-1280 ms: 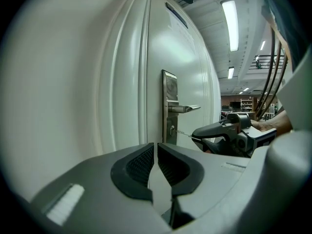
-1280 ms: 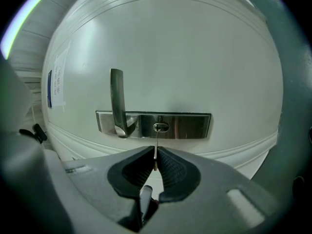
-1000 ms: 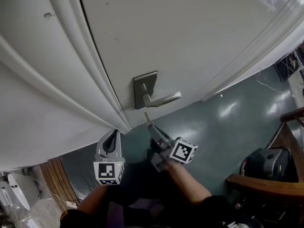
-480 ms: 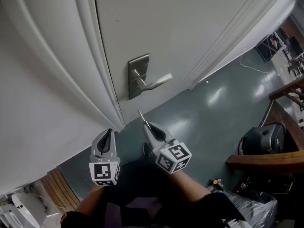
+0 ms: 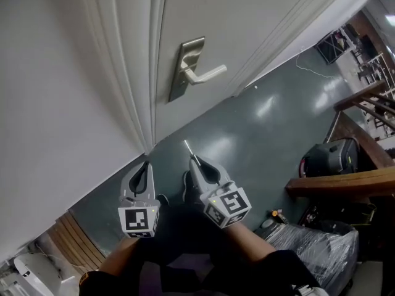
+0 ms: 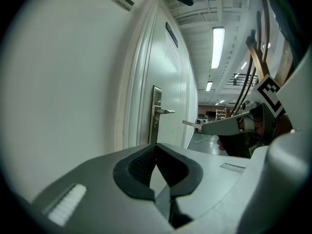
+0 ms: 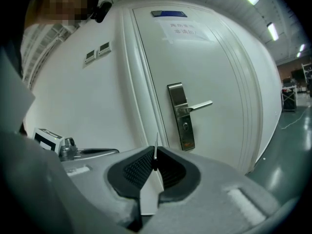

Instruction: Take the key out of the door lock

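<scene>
- The key (image 5: 187,148) is out of the door lock (image 5: 184,69). The right gripper (image 5: 195,160), lower centre of the head view, is clamped on it, with the blade pointing up toward the door.
- The left gripper (image 5: 145,166), lower left, is closed on nothing.
- My advice: hold the thin blade firmly and level so it doesn't slip.
- Only the right gripper view shows the bare keyhole (image 7: 185,126) under the lever handle (image 7: 200,105); the head view's steep angle doesn't show it.
</scene>
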`<state>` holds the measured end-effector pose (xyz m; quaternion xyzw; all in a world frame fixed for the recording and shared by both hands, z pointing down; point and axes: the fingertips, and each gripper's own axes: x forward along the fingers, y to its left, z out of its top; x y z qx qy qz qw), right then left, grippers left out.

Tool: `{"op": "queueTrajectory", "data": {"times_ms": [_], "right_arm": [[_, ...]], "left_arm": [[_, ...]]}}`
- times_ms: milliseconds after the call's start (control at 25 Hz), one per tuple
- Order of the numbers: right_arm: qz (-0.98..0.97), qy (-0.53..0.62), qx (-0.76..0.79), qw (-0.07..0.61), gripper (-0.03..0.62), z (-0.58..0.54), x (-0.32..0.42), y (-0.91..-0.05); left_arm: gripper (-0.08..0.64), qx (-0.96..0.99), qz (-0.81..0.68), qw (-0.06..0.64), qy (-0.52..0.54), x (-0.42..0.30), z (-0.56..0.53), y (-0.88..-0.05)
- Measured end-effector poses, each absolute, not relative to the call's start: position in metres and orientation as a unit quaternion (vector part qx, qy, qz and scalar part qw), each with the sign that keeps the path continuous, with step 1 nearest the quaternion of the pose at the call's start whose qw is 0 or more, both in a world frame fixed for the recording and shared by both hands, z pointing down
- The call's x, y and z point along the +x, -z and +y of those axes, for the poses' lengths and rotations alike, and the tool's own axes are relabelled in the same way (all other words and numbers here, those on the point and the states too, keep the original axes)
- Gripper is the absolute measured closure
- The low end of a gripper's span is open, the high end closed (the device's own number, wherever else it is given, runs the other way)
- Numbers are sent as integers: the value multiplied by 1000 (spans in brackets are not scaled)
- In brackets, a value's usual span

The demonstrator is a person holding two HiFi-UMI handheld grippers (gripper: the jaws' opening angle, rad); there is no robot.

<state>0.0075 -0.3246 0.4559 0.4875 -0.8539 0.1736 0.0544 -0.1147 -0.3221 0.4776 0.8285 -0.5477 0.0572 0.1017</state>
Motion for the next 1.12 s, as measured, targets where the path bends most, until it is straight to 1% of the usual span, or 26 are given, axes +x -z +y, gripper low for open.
{"op": "queueTrajectory", "data": {"times_ms": [160, 320, 560, 880, 1120], "right_arm": [[-847, -159, 503, 63, 577, -312, 13, -449], [-836, -148, 524, 62, 577, -303, 28, -442], [-834, -154, 526, 71, 577, -275, 30, -446], [-823, -158, 542, 65, 577, -222, 67, -451], [-819, -150, 552, 49, 577, -175, 111, -447]], "left_arm": [[543, 830, -543, 114, -48, -117, -311, -478], [543, 831, -545, 102, -41, -120, -300, -469], [543, 833, -541, 106, -41, -115, -278, -468], [543, 849, -514, 113, -50, -68, -236, -469], [543, 858, -503, 89, -55, -22, -194, -460]]}}
